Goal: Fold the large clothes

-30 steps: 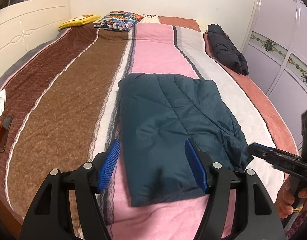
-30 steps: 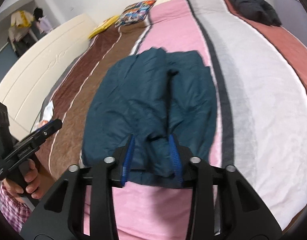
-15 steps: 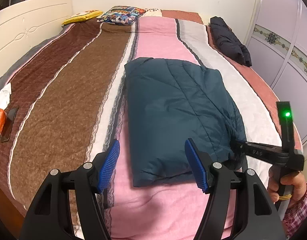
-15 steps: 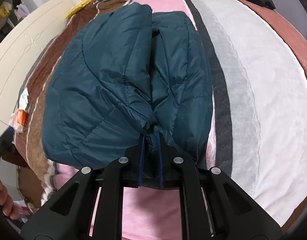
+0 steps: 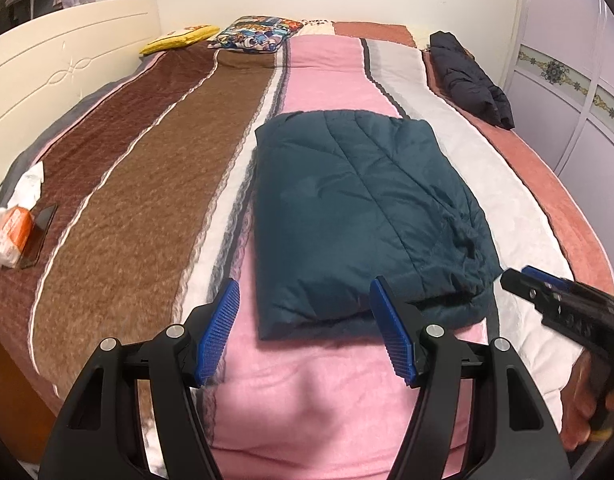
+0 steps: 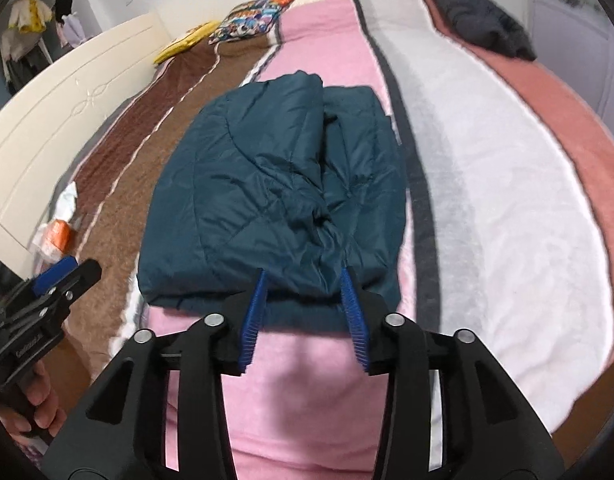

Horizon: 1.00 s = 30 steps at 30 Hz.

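The right gripper [image 6: 303,316] has its blue ribbed pads [image 6: 254,312] spreading apart at this instant; the puffy near edge of the dark teal quilted down jacket [image 6: 267,184] sits just ahead of and between the pad tips, and the pads do not appear to press on it. The left gripper [image 5: 305,332] stands wide with nothing between its blue pads [image 5: 219,332]; the jacket's near corner lies just past the tips, apart from them.

The jacket lies folded into a thick rectangle on the pink stripe of the striped plush bedspread [image 5: 147,184], near the foot of the bed. In the right wrist view a bulging ridge runs along its right side, where one layer is stacked on another and bunches toward the near edge.

The step looks like letting go after a fold. To do it well, I would let the jaws open fully before drawing the right gripper straight back, so the ribbed pads do not snag the slippery shell and drag the top layer. The padding will likely spring up, so pressing the bunched corner flat would help.

A second dark jacket [image 5: 471,80] lies well apart by the far right edge
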{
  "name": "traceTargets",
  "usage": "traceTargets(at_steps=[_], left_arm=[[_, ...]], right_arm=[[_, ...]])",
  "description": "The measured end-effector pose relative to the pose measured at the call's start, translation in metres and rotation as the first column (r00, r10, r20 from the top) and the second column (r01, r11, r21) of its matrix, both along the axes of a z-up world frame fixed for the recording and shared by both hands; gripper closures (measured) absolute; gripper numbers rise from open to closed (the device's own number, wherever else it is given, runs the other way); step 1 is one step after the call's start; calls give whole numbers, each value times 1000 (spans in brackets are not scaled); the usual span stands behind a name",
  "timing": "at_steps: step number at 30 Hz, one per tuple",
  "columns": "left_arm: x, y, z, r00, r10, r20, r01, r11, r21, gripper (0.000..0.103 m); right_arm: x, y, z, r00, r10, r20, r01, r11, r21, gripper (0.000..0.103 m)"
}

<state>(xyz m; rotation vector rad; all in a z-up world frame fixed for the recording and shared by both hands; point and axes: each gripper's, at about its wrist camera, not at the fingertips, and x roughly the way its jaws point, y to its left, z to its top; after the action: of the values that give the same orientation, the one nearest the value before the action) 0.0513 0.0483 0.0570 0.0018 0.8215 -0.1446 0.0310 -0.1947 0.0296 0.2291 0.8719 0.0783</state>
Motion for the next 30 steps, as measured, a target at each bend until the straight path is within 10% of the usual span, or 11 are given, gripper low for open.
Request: traceTargets(at_steps=[6,30], left_arm=[[-19,-8,-11,998,32,-46,-32,999,-1,38],[-59,-31,-61,984,47,-169,-41,998,40,44]], right_arm=[[-40,15,-12,998,-53,33,57,989,-136,58],[-67,24,-64,992,-81,-98,63,983,-173,58]])
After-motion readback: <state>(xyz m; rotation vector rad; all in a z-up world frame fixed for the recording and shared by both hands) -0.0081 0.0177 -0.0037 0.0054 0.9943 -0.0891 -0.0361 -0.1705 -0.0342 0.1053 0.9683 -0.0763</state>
